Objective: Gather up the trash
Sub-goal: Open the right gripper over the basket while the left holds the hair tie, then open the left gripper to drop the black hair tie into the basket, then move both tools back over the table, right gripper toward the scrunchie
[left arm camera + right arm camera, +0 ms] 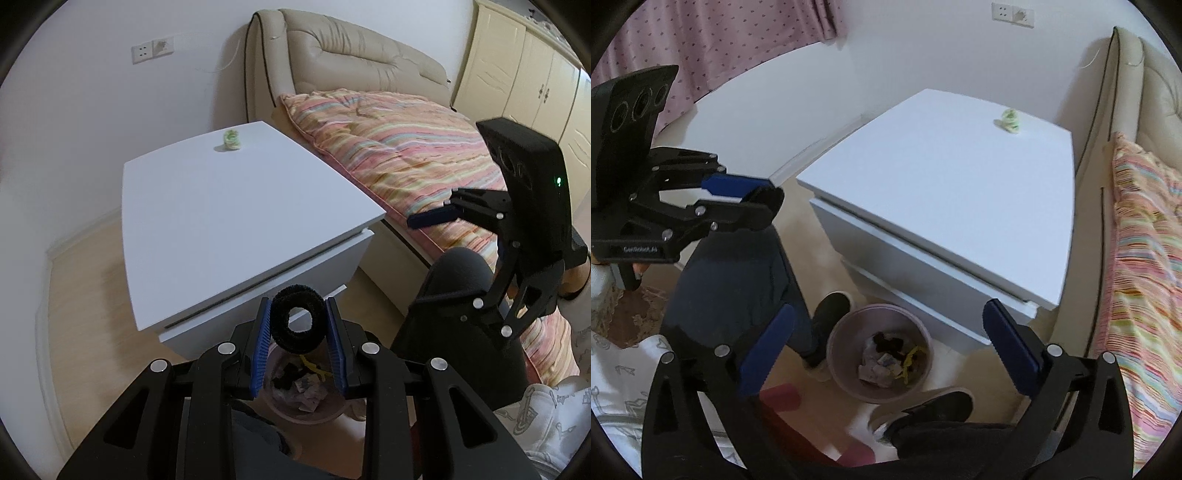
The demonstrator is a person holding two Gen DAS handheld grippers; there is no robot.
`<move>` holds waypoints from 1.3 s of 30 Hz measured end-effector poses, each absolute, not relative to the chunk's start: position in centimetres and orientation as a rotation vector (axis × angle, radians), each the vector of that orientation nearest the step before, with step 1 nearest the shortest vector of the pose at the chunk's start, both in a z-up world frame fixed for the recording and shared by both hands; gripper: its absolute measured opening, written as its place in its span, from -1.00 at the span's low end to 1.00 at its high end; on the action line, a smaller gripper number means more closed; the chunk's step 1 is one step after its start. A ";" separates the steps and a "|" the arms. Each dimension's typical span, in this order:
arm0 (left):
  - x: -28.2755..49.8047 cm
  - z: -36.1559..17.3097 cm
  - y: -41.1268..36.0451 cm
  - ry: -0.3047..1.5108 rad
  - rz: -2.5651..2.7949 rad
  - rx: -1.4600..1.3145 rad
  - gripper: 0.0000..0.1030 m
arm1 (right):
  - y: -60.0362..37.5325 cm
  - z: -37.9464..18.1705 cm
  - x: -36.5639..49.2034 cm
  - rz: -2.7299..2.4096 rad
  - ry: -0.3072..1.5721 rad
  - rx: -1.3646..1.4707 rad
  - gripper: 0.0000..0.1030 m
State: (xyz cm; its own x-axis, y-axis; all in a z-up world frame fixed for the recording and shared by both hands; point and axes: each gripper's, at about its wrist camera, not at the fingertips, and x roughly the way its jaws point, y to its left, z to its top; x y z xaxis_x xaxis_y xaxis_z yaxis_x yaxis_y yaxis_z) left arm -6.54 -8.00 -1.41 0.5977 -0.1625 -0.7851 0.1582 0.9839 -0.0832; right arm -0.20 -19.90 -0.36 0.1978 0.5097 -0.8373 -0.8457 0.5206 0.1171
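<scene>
My left gripper (298, 306) is shut on a black fuzzy ring (280, 332), held upright between its blue pads above a pink trash bin (295, 415). The right wrist view shows that same gripper (764, 195) at the left with the ring (770, 206) in its tip. My right gripper (888, 310) stands wide open and holds nothing, above the bin (846, 384). The bin contains crumpled paper and dark and yellow scraps. A small crumpled green wrapper (231, 139) (1010, 120) lies at the far side of the white nightstand's top.
The white nightstand (221, 221) (942, 192) stands just behind the bin. A bed with a striped quilt (406, 155) is to its right. A person's dark-trousered legs and black shoes (831, 310) flank the bin. A red block (783, 398) lies on the floor.
</scene>
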 end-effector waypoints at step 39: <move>-4.9 -2.6 -9.2 0.932 -0.187 -0.012 0.85 | -23.7 1.5 2.3 0.817 0.926 -0.256 0.94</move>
State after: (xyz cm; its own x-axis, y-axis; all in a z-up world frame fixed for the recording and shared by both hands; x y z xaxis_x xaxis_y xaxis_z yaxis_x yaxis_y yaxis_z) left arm -4.94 -9.20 -2.62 0.5811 -0.1647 -0.7970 0.1547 0.9838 -0.0906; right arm 2.31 -23.67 1.50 0.3331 0.5137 -0.7907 -0.7209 0.6792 0.1376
